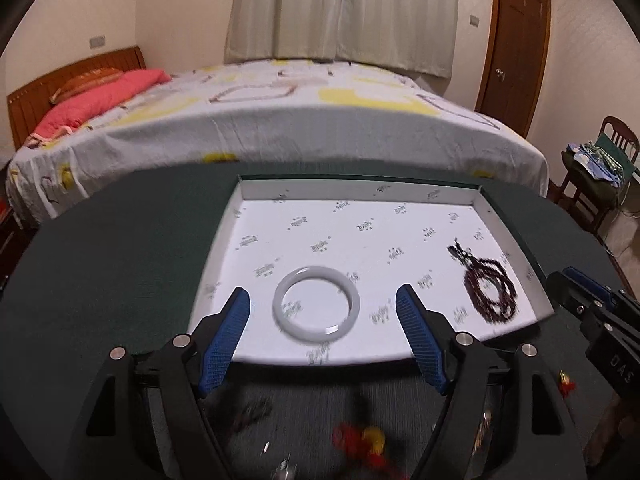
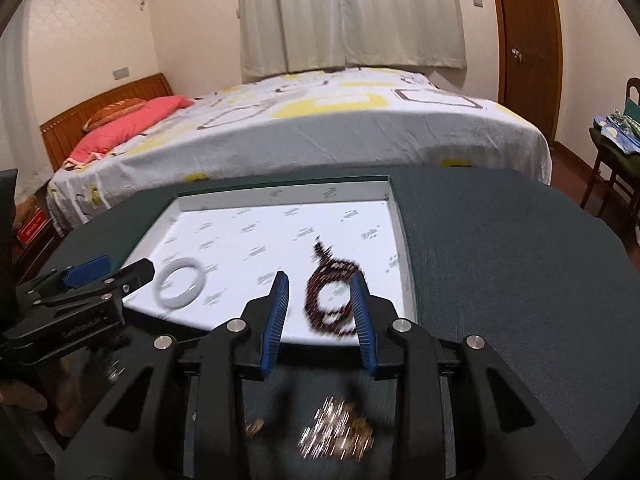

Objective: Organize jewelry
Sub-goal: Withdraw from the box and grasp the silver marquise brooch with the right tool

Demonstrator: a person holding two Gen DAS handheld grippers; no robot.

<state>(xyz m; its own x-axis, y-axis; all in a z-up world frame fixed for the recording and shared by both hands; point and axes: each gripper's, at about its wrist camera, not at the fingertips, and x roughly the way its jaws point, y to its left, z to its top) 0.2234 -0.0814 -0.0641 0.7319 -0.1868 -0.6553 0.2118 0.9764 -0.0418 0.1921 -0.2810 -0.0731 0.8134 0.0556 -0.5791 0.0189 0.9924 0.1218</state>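
A white box tray (image 1: 472, 196) (image 2: 404, 240) lies on the dark green table. In it lie a white bangle (image 1: 315, 307) (image 2: 180, 282) and a dark red bead bracelet (image 1: 490, 286) (image 2: 332, 300). My left gripper (image 1: 323, 300) is open and empty, its blue fingers on either side of the bangle, above it. My right gripper (image 2: 320, 286) is open and empty, its fingers framing the bead bracelet. Loose jewelry lies on the table in front of the tray: a red and yellow charm (image 1: 362, 440) and a gold and silver chain heap (image 2: 340, 434).
The dark green table (image 2: 500, 260) is round, with bare cloth to the right of the tray. A bed (image 1: 280, 120) stands close behind it. A chair with clutter (image 1: 600, 160) stands at the right. A small red item (image 1: 566, 384) lies near the right gripper.
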